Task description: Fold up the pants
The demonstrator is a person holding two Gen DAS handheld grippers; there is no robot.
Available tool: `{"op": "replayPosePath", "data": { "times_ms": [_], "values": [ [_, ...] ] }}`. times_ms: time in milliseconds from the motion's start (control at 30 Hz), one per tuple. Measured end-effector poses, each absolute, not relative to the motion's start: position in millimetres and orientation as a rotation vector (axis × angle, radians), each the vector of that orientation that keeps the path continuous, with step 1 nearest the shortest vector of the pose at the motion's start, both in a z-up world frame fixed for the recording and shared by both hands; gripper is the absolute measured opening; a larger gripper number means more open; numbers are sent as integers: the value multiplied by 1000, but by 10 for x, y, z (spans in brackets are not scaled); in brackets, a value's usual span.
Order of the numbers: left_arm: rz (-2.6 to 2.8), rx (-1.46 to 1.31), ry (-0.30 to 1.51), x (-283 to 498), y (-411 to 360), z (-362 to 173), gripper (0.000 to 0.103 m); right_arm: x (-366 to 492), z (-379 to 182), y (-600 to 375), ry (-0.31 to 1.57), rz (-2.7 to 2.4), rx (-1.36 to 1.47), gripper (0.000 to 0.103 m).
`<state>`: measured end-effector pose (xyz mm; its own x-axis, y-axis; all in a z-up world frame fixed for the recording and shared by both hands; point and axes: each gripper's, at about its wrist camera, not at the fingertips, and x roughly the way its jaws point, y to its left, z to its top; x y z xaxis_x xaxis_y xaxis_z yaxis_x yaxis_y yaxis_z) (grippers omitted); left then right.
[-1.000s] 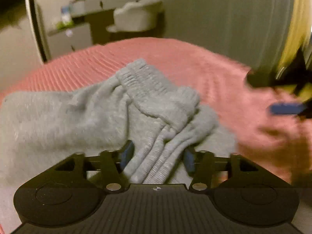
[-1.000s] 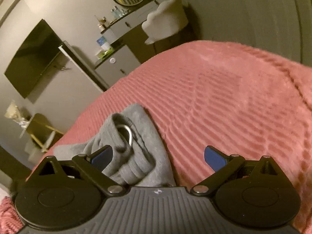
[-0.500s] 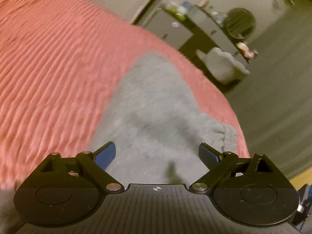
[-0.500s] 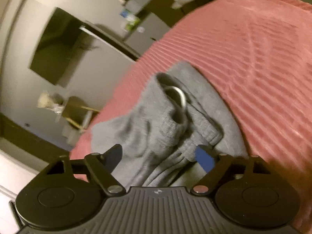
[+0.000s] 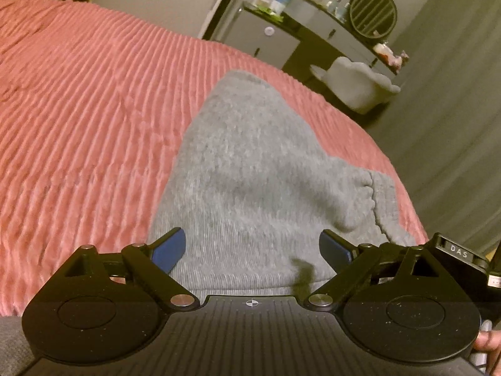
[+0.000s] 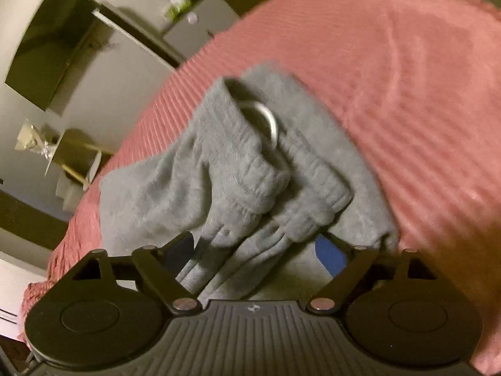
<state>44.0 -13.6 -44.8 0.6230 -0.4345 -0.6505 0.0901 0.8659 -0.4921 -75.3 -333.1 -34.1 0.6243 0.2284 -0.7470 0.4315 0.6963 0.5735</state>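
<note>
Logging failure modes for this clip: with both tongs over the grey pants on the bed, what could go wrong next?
1. The right tongs, jaws opening, straddle bunched ribbed folds of the pants; closing here may pinch several layers.
2. The pants lie near the edge of the pink bedspread and might slide off.
3. The left tongs stand open over flat cloth, so they may only skim it.

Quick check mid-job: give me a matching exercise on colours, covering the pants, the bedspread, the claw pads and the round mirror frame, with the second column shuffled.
Things:
1. pants
2. bedspread
3. claw pads
4. round mirror frame

Colours:
A. blue
B. black
C. grey
D. pink

Pairs: 1-C, 2-D, 3-A, 4-B
</note>
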Motion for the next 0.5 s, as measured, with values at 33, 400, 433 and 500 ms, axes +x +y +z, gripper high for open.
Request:
{"op": "replayPosePath", "data": {
  "times_ms": [33,400,433,500],
  "values": [
    [-313,-449,850,424,-112,-445,96,-750,-326,-3325,909,-133,807,85],
    [-299,-459,869,418,-69,-399,96,-647,-349,-2994,821,-207,542,49],
    [-290,-468,869,413,-44,-384,96,-679,-266,-2942,794,-192,505,44],
    [-271,-489,861,390,28,-348,96,-793,-43,-2868,707,-165,440,37]
  ]
}}
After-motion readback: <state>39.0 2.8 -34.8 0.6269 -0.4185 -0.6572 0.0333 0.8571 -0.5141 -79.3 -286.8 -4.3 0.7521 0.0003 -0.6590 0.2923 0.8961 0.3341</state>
